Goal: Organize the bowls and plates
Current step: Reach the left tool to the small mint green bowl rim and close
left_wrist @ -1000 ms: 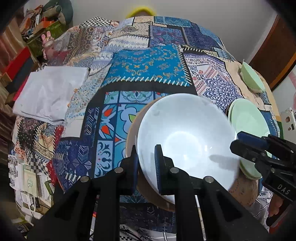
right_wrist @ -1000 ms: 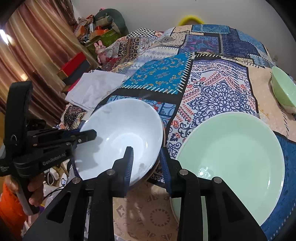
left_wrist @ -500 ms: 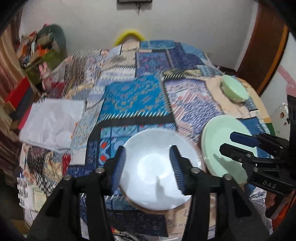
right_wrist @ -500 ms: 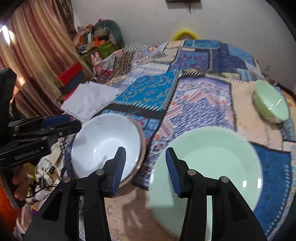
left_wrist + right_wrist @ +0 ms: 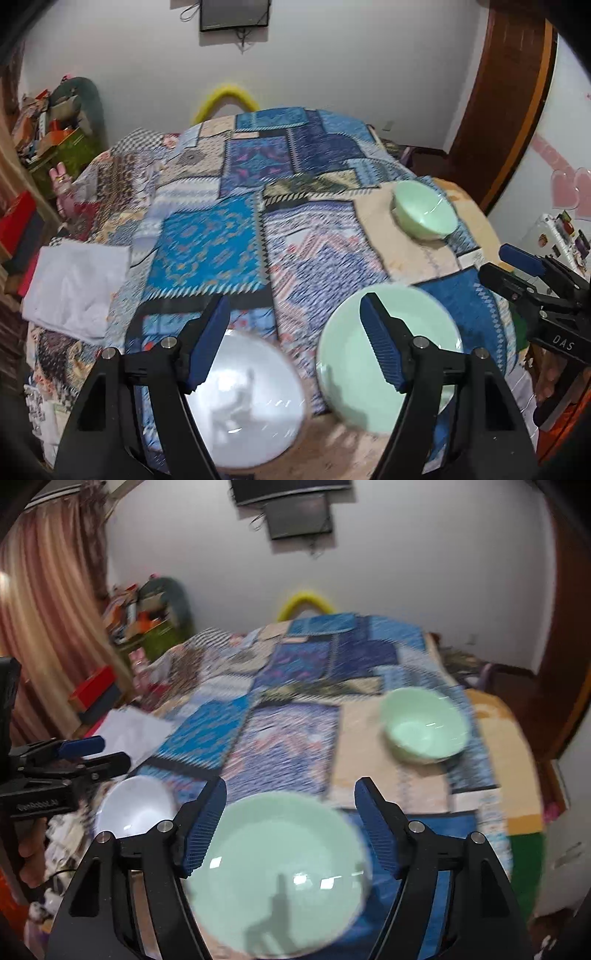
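A white bowl (image 5: 251, 402) rests at the near edge of the patchwork-covered table (image 5: 207, 240), with a pale green plate (image 5: 351, 369) to its right. Farther back on the right stands a green bowl (image 5: 424, 212). My left gripper (image 5: 293, 299) hovers above the white bowl and the plate, its jaws opening with nothing between them. My right gripper (image 5: 291, 782) hangs over the green plate (image 5: 280, 867), jaws also opening and empty. The right wrist view also shows the white bowl (image 5: 136, 805), the green bowl (image 5: 424, 727) and the left gripper (image 5: 112, 751).
A folded white cloth (image 5: 77, 288) lies on the table's left side. A yellow chair back (image 5: 225, 98) rises behind the far edge. Cluttered shelves and a red box (image 5: 96, 686) stand on the left, a wooden door (image 5: 509, 92) on the right.
Both grippers let go of the white bowl's rim, spread their jaws, and rose and drew back from the table. The white bowl stays beside the green plate.
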The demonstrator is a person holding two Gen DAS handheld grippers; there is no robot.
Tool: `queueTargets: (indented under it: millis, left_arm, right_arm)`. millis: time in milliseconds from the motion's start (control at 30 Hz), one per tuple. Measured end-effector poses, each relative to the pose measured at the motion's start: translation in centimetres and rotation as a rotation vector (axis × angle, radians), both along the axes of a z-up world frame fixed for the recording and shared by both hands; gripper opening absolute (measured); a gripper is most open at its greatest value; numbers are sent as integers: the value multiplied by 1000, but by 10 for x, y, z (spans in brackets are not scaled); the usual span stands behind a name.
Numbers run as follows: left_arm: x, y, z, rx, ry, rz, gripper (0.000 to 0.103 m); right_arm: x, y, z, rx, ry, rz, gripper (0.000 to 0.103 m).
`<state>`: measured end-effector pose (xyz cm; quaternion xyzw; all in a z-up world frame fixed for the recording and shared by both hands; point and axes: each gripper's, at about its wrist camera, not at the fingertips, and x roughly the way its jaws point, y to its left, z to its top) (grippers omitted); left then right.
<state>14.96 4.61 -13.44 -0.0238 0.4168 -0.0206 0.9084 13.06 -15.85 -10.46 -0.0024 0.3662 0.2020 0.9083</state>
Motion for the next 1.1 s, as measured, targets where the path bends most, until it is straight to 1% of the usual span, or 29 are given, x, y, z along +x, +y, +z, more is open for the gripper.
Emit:
queueTargets:
  millis: [67, 100, 300, 433, 533, 567, 600, 633, 700, 733, 800, 900, 967, 1100]
  left_arm:
    - [11, -12, 3, 7, -9, -10, 80]
    - [17, -18, 5, 11, -17, -14, 85]
    - [54, -57, 3, 55, -21, -71, 88]
    - [79, -82, -7, 83, -16, -106, 89]
    - [97, -97, -16, 79, -3, -128, 89]
    - [102, -100, -19, 74, 0, -135, 89]
    - [109, -103, -22, 64, 3, -141, 89]
    - [115, -105, -25, 54, 3, -144, 89]
    - [126, -110, -31, 38, 3, -142, 89]
    - [133, -112, -34, 36, 5, -147, 89]
    - [142, -119, -40, 58, 3, -157, 89]
    - [155, -129, -49, 101, -10, -181, 89]
    - [161, -134, -55, 103, -10, -209, 89]
    - [175, -140, -68, 90, 2, -226, 89]
  right_arm:
    - [6, -13, 1, -11, -8, -32, 69]
    - [12, -23, 1, -18, -10, -56, 69]
    - [41, -63, -3, -35, -10, -140, 69]
    - [64, -84, -12, -35, -5, -193, 69]
    - [81, -97, -24, -19, 23, -216, 68]
    - [89, -101, -30, -7, 37, -227, 66]
    - [92, -103, -33, -7, 46, -232, 60]
    - [102, -106, -40, -9, 65, -238, 58]
    - [115, -110, -51, -6, 99, -243, 47]
    - [121, -112, -56, 0, 117, -245, 45]
    - [130, -116, -65, 4, 139, -247, 38]
    - [146, -119, -77, -5, 170, -253, 33]
    - [155, -120, -85, -7, 195, -247, 29]
    - [168, -120, -100, -14, 238, -243, 24]
